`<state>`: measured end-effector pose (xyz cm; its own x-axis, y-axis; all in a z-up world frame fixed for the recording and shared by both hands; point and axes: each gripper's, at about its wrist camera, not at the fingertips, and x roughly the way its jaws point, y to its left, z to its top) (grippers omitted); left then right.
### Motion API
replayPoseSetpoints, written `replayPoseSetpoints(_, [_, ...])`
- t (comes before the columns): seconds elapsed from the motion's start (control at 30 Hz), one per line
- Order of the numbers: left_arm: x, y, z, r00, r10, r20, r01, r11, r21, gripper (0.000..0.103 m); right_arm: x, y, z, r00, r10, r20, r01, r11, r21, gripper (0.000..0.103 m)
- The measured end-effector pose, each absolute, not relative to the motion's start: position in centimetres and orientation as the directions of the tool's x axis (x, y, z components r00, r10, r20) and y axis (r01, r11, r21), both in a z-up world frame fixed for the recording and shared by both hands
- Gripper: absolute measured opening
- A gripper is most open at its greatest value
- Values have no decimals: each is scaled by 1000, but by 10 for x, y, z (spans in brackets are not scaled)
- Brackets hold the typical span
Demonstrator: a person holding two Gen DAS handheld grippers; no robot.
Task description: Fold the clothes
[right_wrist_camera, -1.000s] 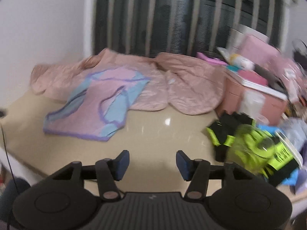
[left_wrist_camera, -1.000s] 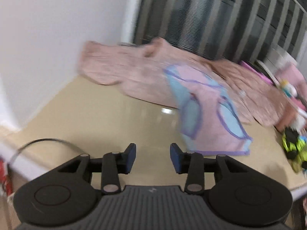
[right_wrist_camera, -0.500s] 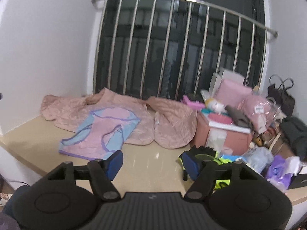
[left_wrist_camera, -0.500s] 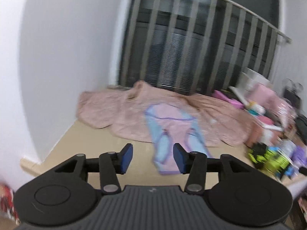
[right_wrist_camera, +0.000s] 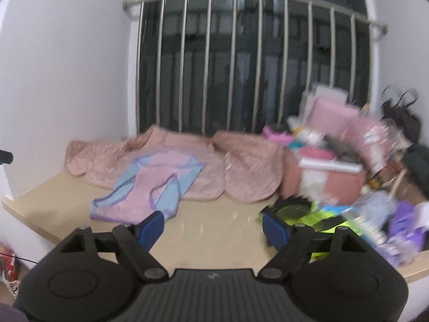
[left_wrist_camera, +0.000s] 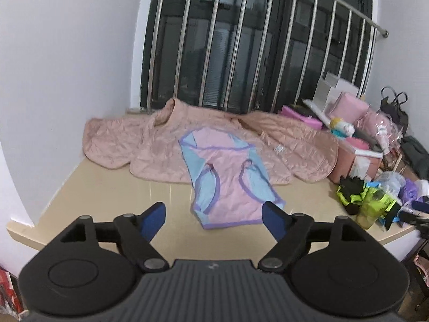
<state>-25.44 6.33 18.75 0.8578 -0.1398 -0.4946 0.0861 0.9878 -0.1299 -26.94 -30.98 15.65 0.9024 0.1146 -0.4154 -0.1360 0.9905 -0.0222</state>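
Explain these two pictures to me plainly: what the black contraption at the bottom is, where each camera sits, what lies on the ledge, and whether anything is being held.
There is no robot here. A person carries a two-finger black gripper with blue pads in each hand, and a wide-angle camera on each looks forward along its fingers. One picture comes from the left gripper, the other from the right gripper. Both have just been opening; their jaws stand wide with nothing between them, so nothing is held. On the beige glossy ledge lies a small pink garment with light blue panels and purple trim, partly on top of a pink quilted jacket. Boxes and bags clutter the right side.
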Motion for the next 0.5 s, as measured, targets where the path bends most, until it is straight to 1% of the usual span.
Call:
replayPoseSetpoints(0.07, [-241,62,173,845,-133,-518,75,988,-131,80,-244,-296,131,894,117,-432,-139,990,-19,79])
replayPoseSetpoints(0.13, [-228,61,159,830,-130,-543,63,988,-140,80,-222,-278,104,906,109,-408,-128,992,-19,79])
replayPoseSetpoints(0.2, [-215,61,145,811,-132,-569,52,987,-155,80,-205,-261,84,903,113,-415,-142,989,-40,79])
replayPoseSetpoints(0.33, [-190,66,120,781,-132,-610,35,985,-168,80,-178,-227,53,881,90,-464,-192,966,-176,79])
replayPoseSetpoints(0.4, [-175,66,109,767,-123,-630,21,986,-168,80,-169,-218,40,874,78,-480,-198,959,-204,79])
replayPoseSetpoints(0.47, [-162,66,101,763,-123,-634,17,985,-171,80,-163,-220,30,878,63,-474,-168,969,-181,80])
replayPoseSetpoints(0.5, [-155,66,98,765,-126,-631,21,985,-171,80,-159,-222,28,878,72,-474,-159,976,-147,80])
